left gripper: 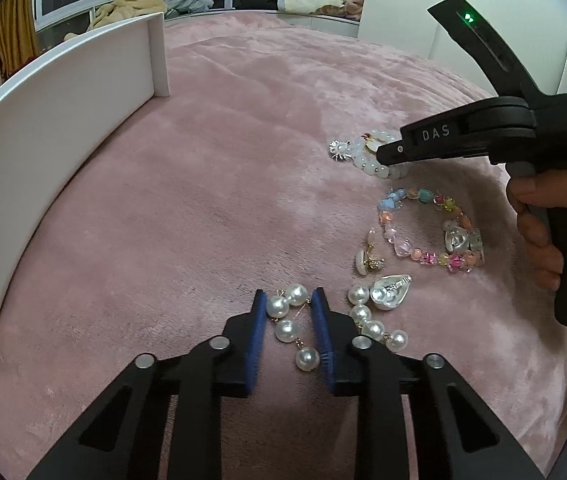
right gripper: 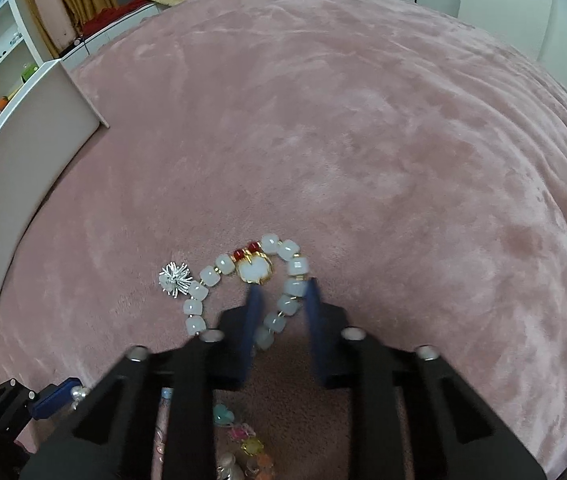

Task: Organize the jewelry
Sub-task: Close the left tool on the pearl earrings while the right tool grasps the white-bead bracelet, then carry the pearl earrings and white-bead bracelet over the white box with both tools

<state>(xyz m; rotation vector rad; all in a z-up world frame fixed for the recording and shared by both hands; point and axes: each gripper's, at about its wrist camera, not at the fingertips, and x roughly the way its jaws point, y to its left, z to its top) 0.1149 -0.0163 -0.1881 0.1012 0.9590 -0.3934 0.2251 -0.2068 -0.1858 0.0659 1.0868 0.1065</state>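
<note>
A dangling pearl earring (left gripper: 286, 330) lies on the pink plush blanket (left gripper: 203, 220). My left gripper (left gripper: 287, 300) is shut on it, its blue pads pressing the top two pearls. A white bead bracelet (right gripper: 219, 264) with a gold-rimmed charm (right gripper: 255, 270) and red beads lies farther off. My right gripper (right gripper: 283, 290) is shut on the bracelet's right strand. In the left wrist view the right gripper (left gripper: 383, 154) comes in from the right, held by a hand (left gripper: 539, 216), its tip on the same bracelet (left gripper: 367, 166).
Loose on the blanket are a silver starburst brooch (left gripper: 339, 150) (right gripper: 175, 278), a colourful bead bracelet (left gripper: 403, 246), a gold clip earring (left gripper: 369, 260), a silver heart earring (left gripper: 389, 292) and a second pearl earring (left gripper: 371, 324). A white open box (left gripper: 43, 160) (right gripper: 23, 180) stands at the left.
</note>
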